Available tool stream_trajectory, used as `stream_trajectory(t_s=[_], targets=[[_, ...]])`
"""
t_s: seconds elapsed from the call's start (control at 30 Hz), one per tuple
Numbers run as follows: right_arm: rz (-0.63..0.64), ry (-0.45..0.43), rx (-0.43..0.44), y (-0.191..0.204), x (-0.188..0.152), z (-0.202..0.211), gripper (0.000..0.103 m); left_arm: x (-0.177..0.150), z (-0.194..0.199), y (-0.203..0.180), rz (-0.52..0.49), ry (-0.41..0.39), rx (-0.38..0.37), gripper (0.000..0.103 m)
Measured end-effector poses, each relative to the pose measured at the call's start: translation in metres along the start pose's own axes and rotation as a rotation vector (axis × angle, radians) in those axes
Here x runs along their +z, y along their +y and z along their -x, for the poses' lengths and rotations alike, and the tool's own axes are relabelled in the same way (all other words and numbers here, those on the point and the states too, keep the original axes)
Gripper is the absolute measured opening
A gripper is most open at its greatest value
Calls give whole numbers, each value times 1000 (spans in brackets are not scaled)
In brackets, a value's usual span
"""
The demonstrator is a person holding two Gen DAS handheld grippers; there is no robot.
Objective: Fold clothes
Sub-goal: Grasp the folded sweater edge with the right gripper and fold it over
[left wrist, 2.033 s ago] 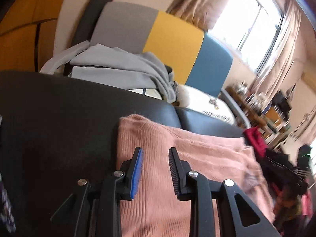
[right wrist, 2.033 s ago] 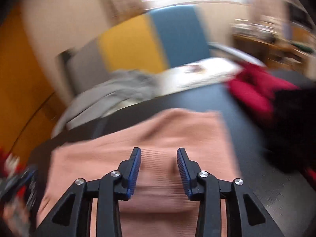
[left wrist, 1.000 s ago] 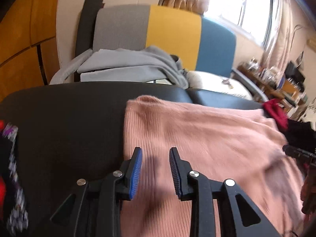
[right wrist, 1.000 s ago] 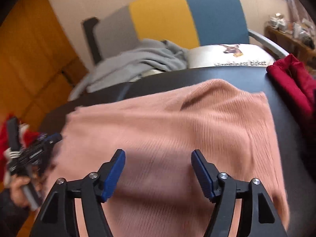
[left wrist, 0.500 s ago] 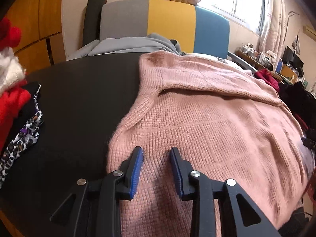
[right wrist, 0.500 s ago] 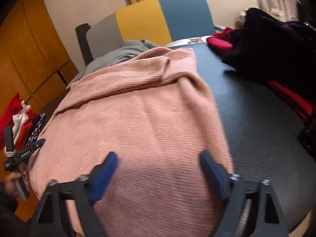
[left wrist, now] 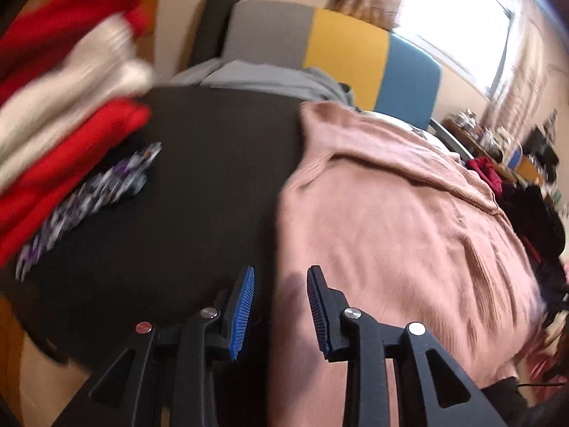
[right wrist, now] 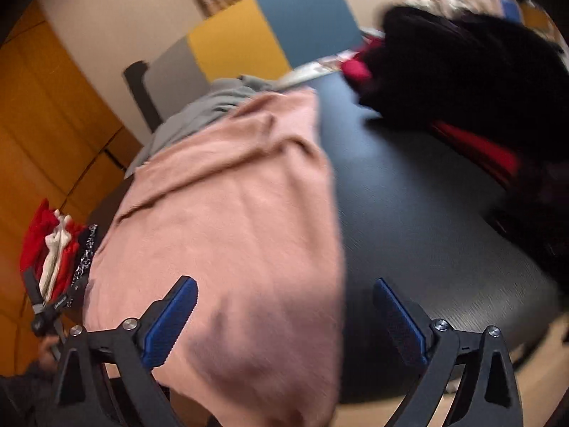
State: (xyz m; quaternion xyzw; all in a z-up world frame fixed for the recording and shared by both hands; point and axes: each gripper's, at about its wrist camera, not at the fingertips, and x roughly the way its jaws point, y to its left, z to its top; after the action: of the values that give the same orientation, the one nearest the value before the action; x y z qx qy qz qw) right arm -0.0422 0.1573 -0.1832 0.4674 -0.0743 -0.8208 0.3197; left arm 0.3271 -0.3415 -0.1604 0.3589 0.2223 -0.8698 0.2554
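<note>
A pink sweater (left wrist: 398,235) lies spread over the dark table (left wrist: 199,192), one layer already doubled over near the far end where a fold line crosses it, and its near hem hangs over the table edge toward the person. The left gripper (left wrist: 281,302) hovers low over the sweater's left near edge with its jaws a narrow gap apart and nothing between them; one finger sits over bare table, the other over knit. The right gripper (right wrist: 284,316) is spread wide and empty, straddling the sweater's right near edge, with cloth under the left finger and table under the right. Both views are smeared by motion, so whether either tool touches the fabric is hard to say. To fold from here well, each tool should close on a near corner through the full thickness of the knit, take matching grips at the same depth from the hem, then lift and carry both corners together so the new crease runs square to the sides; a thick, stretchy knit like this will likely sag and skew if one side leads. A stack of red and white clothes (left wrist: 60,106) sits at the table's left, a dark heap (right wrist: 473,82) at its right, both clear of the sweater.
</note>
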Motion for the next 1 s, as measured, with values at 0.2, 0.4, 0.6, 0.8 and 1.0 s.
stream_trajectory(t_s=[0.2,0.4,0.6,0.8,1.0], targets=[[-99,-3,86,-25,-28,10,93,-24,14,23,97,18,-75,39],[-115,43,191,-20,-38,2,58,-37,17,16,82,15,-147,46],[-140,120,330,-16,-44,-17,35,-50,19,8,67,12,-220,51],[-164,109,382,-15,-46,-30,33,-48,19,-1,40,53,-258,52],[-214,134,451,-20,-50,-32,41,-60,24,-10,57,101,-291,51]])
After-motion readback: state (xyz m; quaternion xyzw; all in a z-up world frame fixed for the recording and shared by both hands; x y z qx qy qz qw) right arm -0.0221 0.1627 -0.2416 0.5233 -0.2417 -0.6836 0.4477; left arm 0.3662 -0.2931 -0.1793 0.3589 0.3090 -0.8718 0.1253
